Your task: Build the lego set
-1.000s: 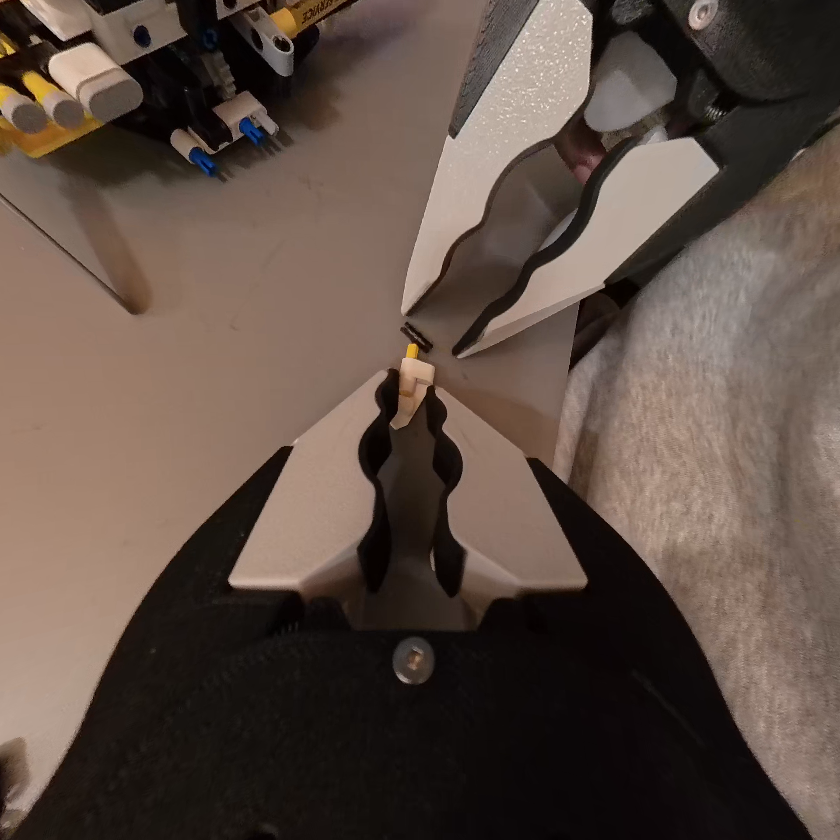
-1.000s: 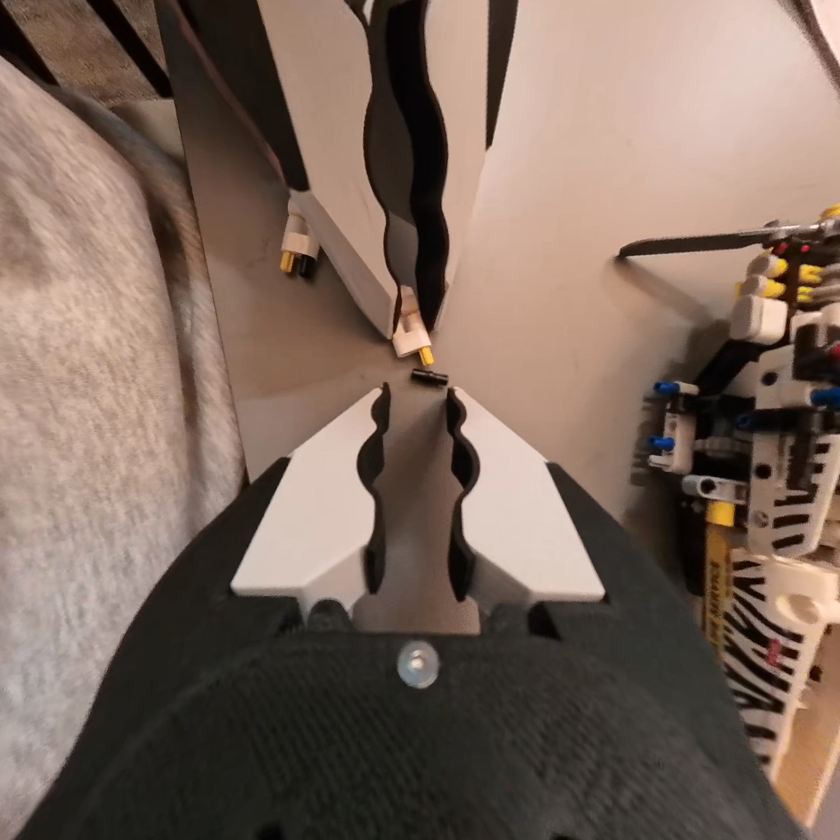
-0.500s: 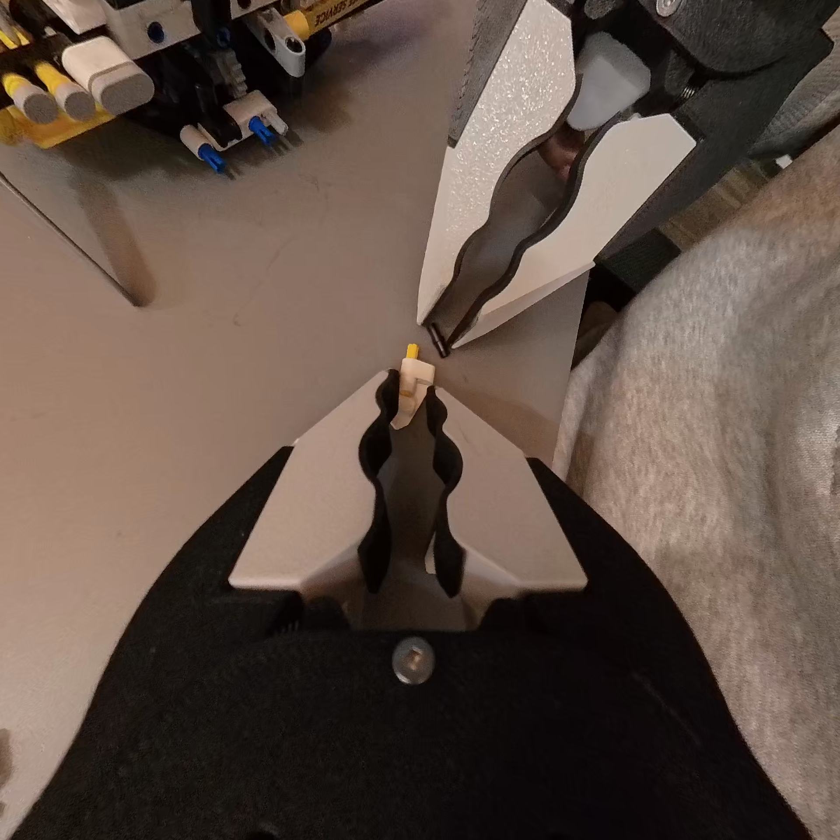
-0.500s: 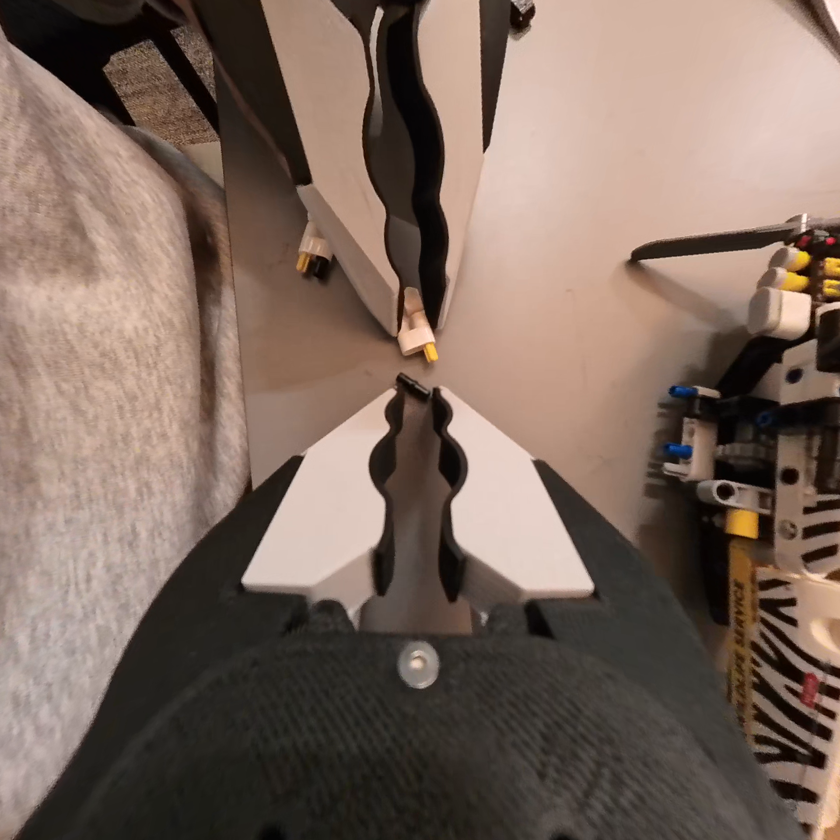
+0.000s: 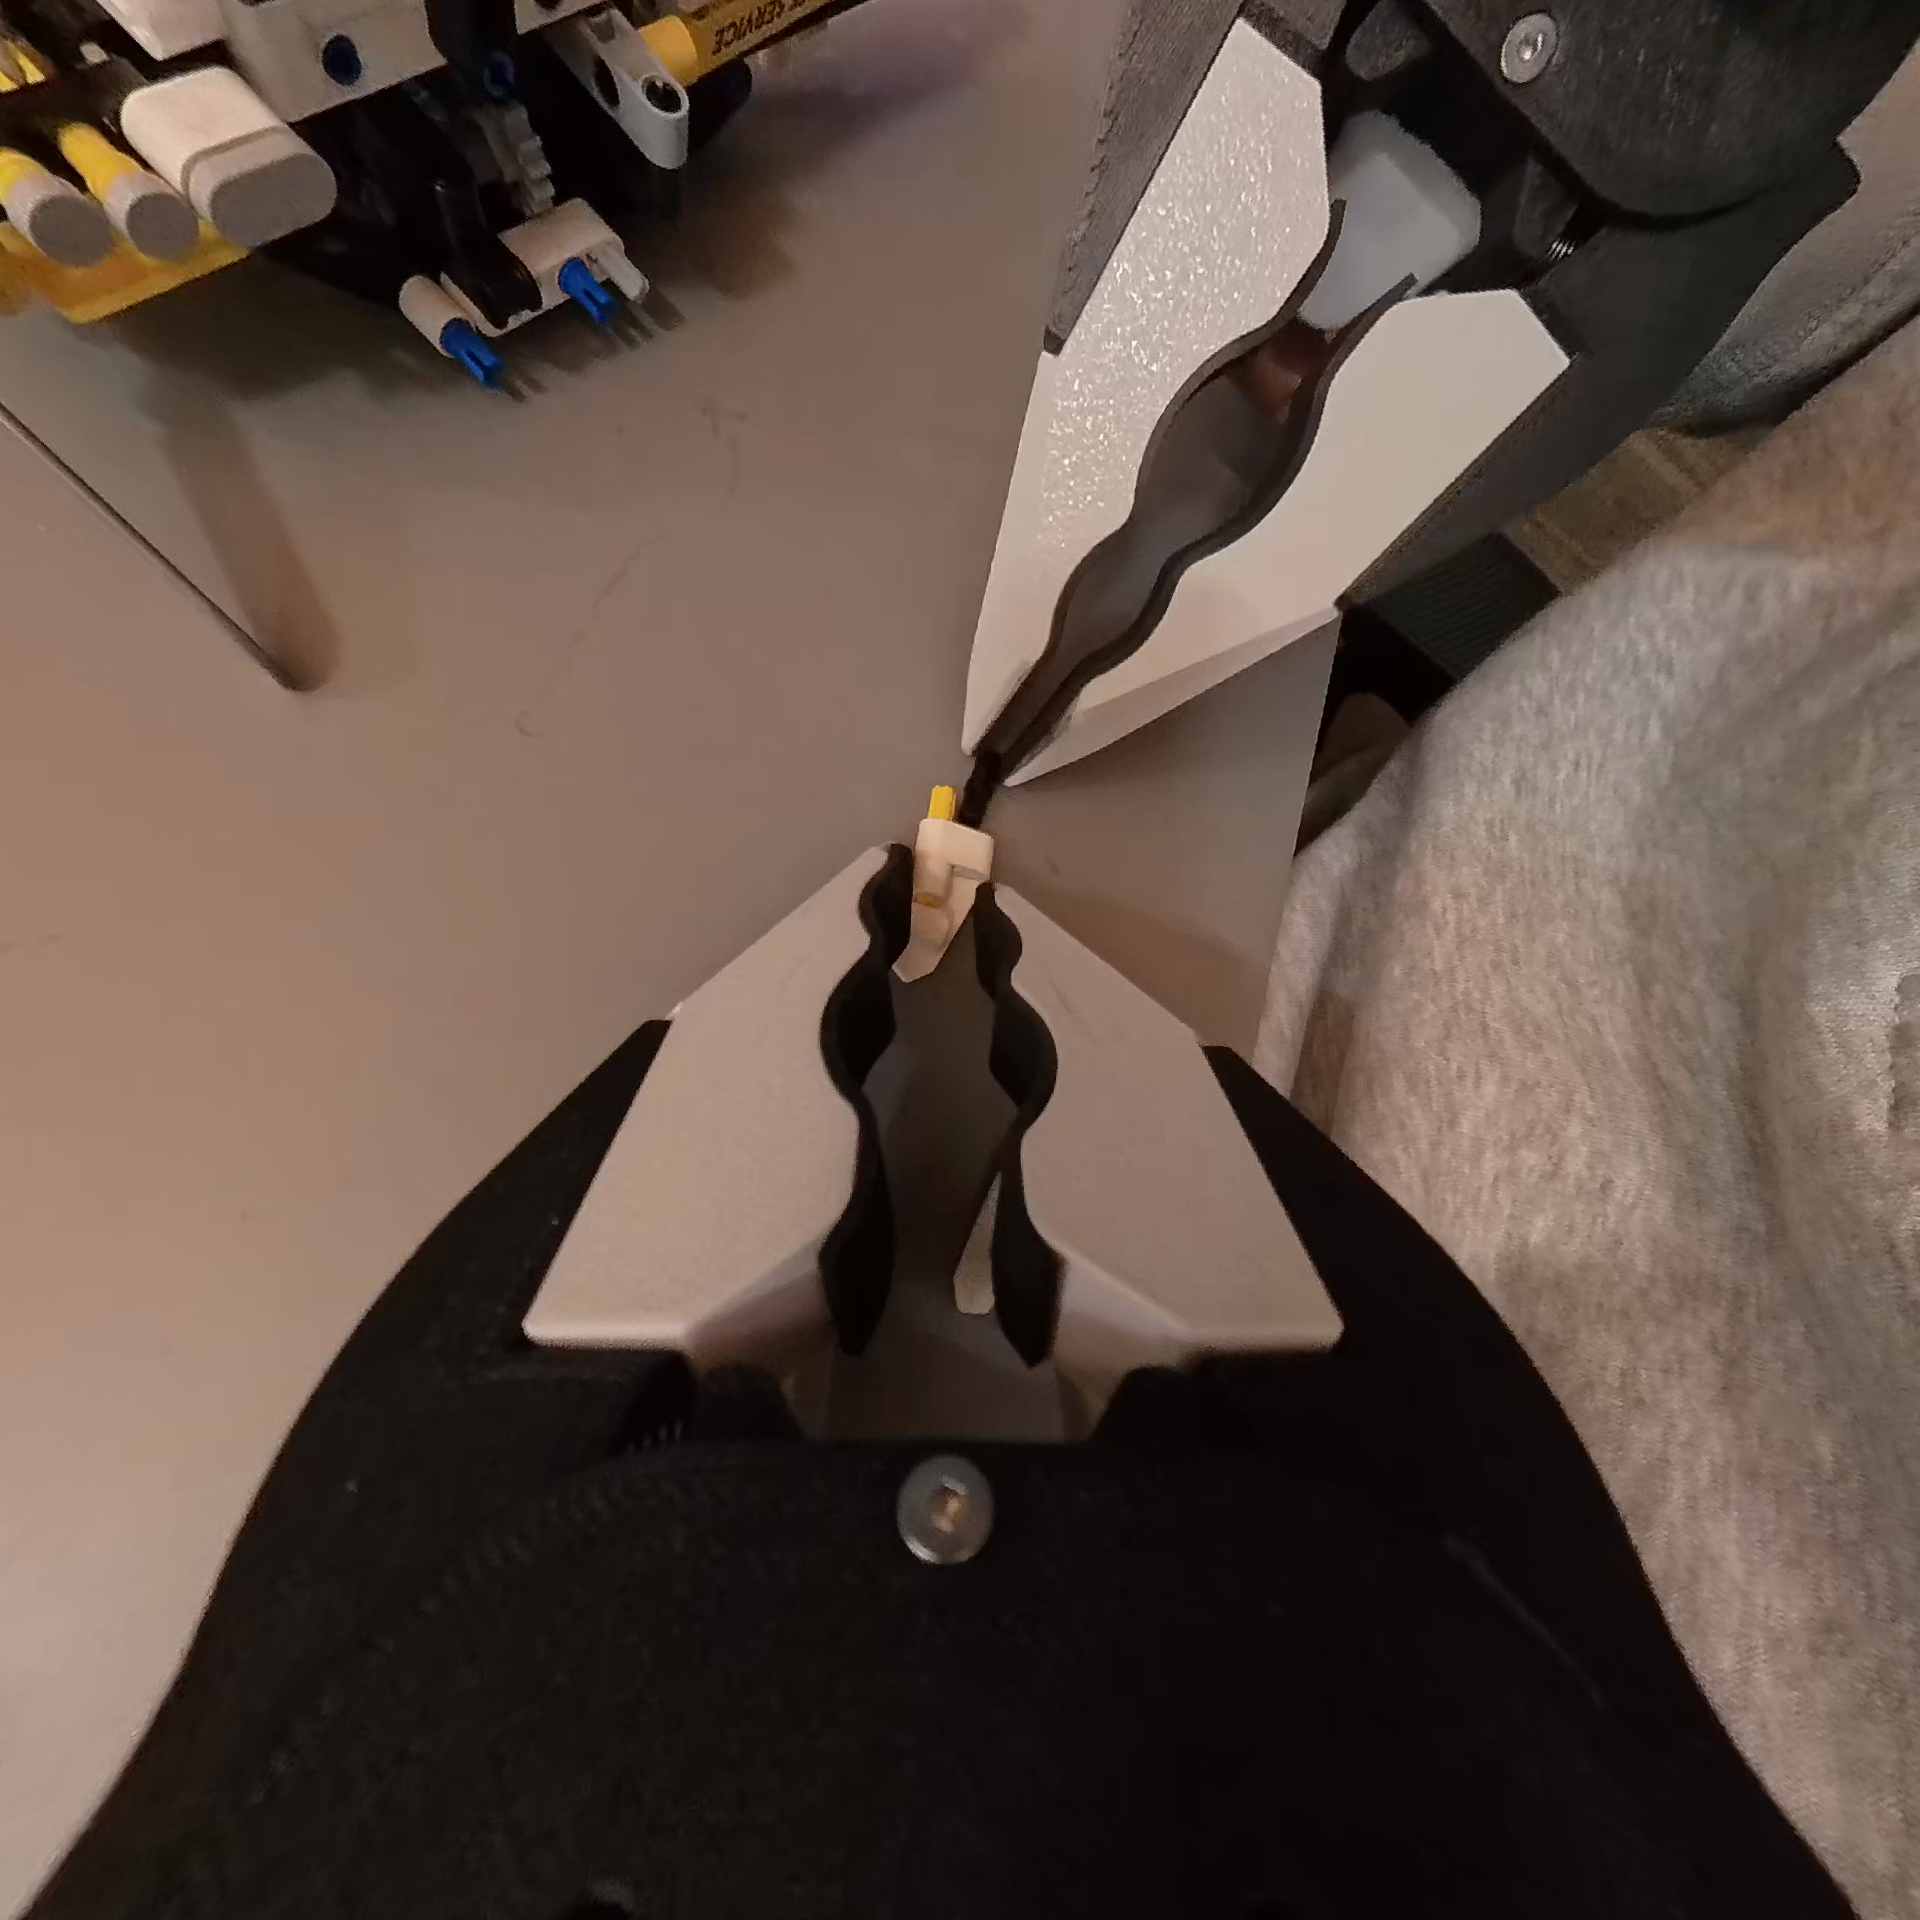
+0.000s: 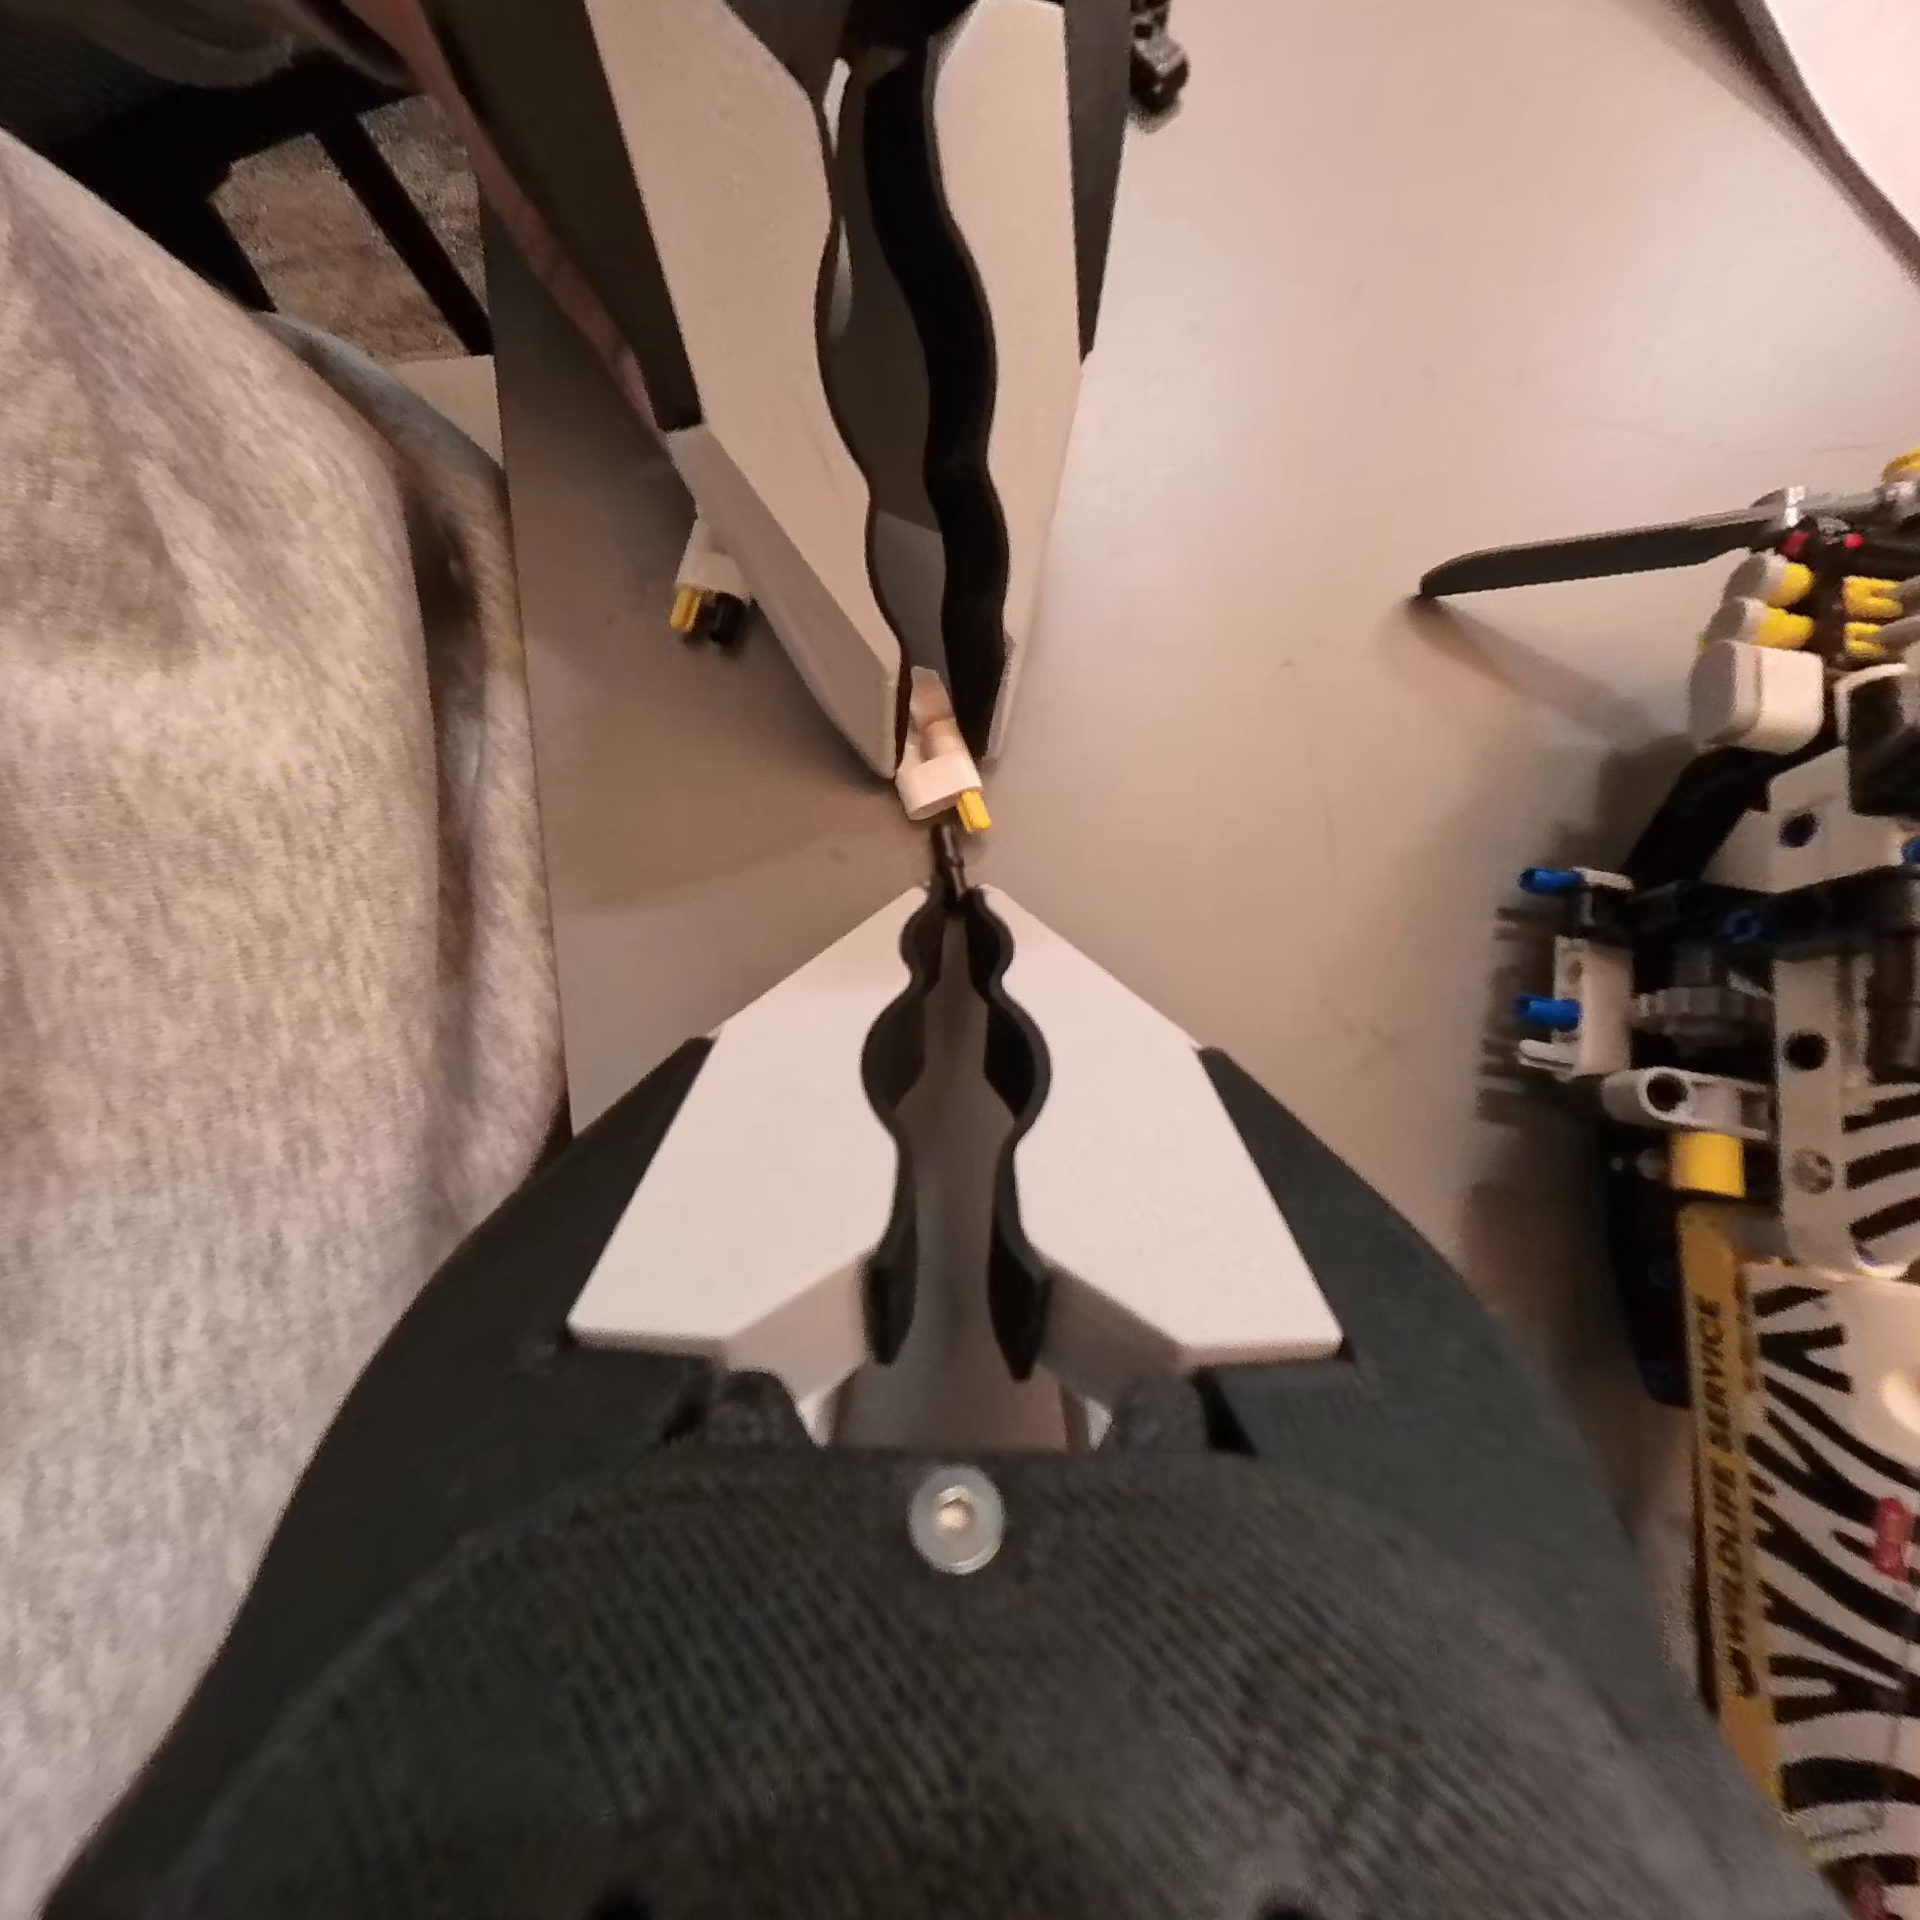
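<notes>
Bare table [image 5: 436, 831] lies open between the lego model [image 5: 312, 156] and the grippers; grey sleeve [image 5: 1610, 1039] crowds the other side.

In the left wrist view, the left tool [image 5: 940, 894] sits at centre over the worktop [image 5: 312, 935], a small connector piece [image 5: 943, 883] between its tips. The right tool [image 5: 997, 764] comes in from 1 o'clock, its pin [image 5: 977, 795] touching that piece. The built model [image 5: 343, 177] stands at 11 o'clock, well apart. A sleeve [image 5: 1610, 1039] lies at 3 o'clock. In the right wrist view, a loose piece [image 6: 712, 597] lies at 11 o'clock beside the left tool.
</notes>
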Demonstrator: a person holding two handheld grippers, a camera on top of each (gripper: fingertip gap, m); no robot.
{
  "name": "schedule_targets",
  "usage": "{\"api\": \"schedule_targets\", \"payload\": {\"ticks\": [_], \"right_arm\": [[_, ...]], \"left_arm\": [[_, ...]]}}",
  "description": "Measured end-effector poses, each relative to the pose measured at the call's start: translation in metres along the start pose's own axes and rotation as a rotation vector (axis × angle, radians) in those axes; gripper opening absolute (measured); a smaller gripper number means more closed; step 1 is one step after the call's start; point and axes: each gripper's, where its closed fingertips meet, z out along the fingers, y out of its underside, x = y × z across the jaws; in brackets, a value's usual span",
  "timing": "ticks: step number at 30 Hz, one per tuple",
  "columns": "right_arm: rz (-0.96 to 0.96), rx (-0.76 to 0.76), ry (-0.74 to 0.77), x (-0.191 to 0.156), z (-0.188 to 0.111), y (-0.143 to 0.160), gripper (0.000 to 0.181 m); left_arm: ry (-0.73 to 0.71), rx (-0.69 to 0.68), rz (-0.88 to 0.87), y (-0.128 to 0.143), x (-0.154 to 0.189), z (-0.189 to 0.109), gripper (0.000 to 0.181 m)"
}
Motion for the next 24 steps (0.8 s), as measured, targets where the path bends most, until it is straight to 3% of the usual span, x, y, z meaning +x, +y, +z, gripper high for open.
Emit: {"api": "schedule_targets", "payload": {"ticks": [24], "right_arm": [[-0.18,0.084,-0.007,-0.0049,0.0002,-0.002,0.001]], "left_arm": [[0.036,-0.003,-0.026,0.0003,0.0019,0.0006,0.01]]}}
